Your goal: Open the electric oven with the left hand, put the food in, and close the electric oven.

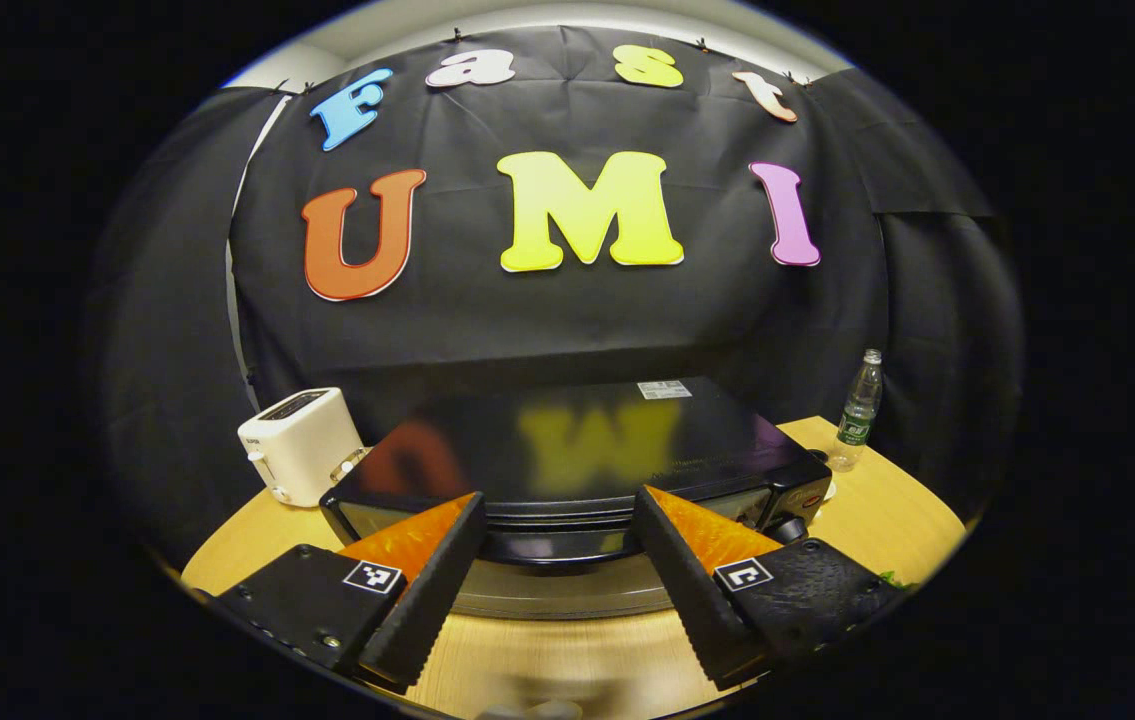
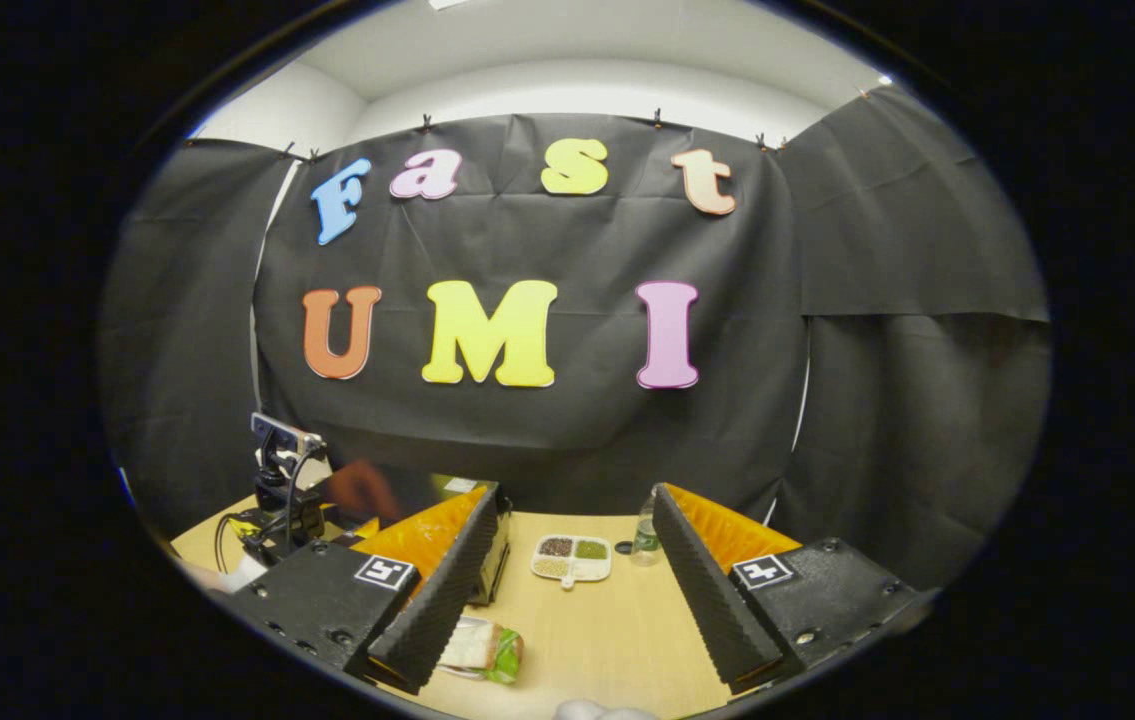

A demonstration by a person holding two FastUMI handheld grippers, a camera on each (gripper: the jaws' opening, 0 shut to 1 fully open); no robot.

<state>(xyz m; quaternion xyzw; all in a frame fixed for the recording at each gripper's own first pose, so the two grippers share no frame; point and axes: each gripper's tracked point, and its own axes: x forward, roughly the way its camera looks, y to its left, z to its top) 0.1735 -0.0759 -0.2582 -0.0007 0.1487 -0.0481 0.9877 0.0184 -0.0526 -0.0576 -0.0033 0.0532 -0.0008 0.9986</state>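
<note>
The black electric oven point(image 1: 587, 440) stands on the wooden table point(image 1: 907, 510), right in front of my left gripper point(image 1: 557, 498). That gripper is open, and its fingers flank the oven's dark front handle point(image 1: 552, 548) without touching it. I cannot tell whether the door is fully shut. In the right gripper view the food, a sandwich point(image 2: 485, 648) with green lettuce, lies on the table point(image 2: 607, 630) beside the left finger of my right gripper point(image 2: 575, 495). That gripper is open and holds nothing. The oven's side point(image 2: 482, 540) shows at the left.
A white toaster point(image 1: 295, 445) stands left of the oven and a water bottle point(image 1: 859, 410) right of it. Farther back on the table are a small divided dish of grains point(image 2: 573, 557) and the bottle point(image 2: 643, 538). The other gripper's rig point(image 2: 279, 495) is at the left.
</note>
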